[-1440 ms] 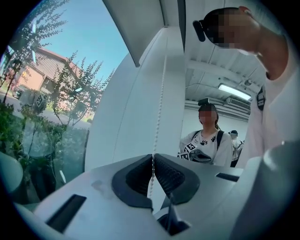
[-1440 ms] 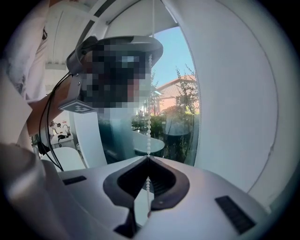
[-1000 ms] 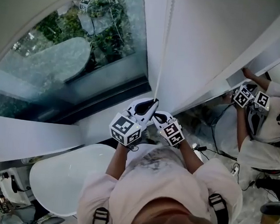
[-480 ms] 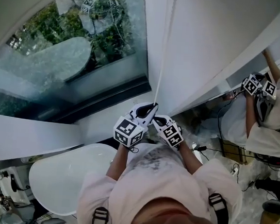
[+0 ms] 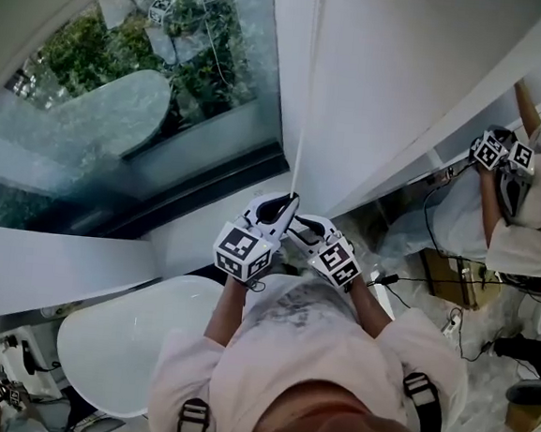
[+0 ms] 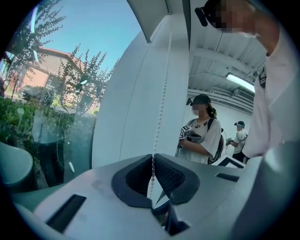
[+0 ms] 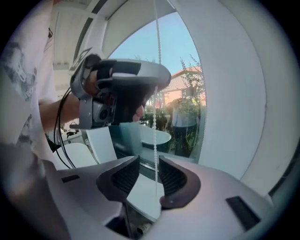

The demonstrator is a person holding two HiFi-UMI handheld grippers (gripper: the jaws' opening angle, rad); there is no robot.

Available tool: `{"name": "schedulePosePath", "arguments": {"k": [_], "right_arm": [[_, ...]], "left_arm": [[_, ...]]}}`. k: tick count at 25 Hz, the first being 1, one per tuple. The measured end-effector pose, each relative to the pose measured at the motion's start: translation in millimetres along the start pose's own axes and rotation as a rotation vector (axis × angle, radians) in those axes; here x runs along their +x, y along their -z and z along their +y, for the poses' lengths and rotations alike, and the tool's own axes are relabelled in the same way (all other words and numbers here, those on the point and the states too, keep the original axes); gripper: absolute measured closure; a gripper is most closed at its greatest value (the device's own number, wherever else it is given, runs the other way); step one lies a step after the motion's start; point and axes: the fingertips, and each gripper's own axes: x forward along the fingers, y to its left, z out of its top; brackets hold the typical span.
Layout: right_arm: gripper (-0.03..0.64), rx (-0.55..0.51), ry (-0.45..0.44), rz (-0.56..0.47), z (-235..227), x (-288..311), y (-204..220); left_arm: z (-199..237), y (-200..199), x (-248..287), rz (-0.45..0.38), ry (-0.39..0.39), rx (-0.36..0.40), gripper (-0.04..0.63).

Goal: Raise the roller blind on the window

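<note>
A white bead chain (image 5: 304, 119) hangs beside the window (image 5: 139, 105), along a white panel (image 5: 405, 72). My left gripper (image 5: 289, 203) is the upper one and is shut on the chain; in the left gripper view the beads (image 6: 161, 108) run up from its closed pads (image 6: 165, 172). My right gripper (image 5: 299, 230) sits just below and to the right. Its jaws have just been opening. In the right gripper view the chain (image 7: 155, 136) hangs free between the parted pads (image 7: 171, 176), and the left gripper (image 7: 122, 89) shows above.
A white round table (image 5: 128, 339) stands below the window at my left. Another person (image 5: 524, 223) with grippers stands at the right, with cables (image 5: 434, 281) on the floor. Two people (image 6: 201, 131) show in the left gripper view.
The right gripper's jaws look more parted round the chain than before. Both my hands stay in nearly the same place. The person at the right has raised their grippers.
</note>
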Motion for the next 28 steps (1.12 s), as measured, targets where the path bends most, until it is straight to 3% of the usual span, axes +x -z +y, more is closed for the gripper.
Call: {"name": "schedulePosePath", "arguments": {"k": [4,8,16,23,28], "right_arm": [[0.436,0.009,0.043,-0.055,-9.7,-26.5,-35.0],[0.436,0.033,0.094,-0.158,-20.1,-60.9,-95.6],[0.436,-0.14,0.116,-0.344,-14.6,-97.7,-205.0],[0.44,-0.161,0.133,-0.48,-16.6,-116.2,-278.6],[0.459,-0.184,0.14,-0.511,-24.3,-122.6,-308.8]], "left_arm": [[2.6,0.7,-0.1,-0.007,-0.004,0.001,0.58],[4.5,-1.9,-5.7,-0.015,-0.011,-0.002,0.58],[5.5,-0.2,-6.2,-0.019,-0.008,-0.001,0.58],[1.0,0.3,-4.0,-0.029,-0.001,0.006,0.58],[-0.6,-1.1,-1.3,-0.03,0.003,0.008,0.58]]}}
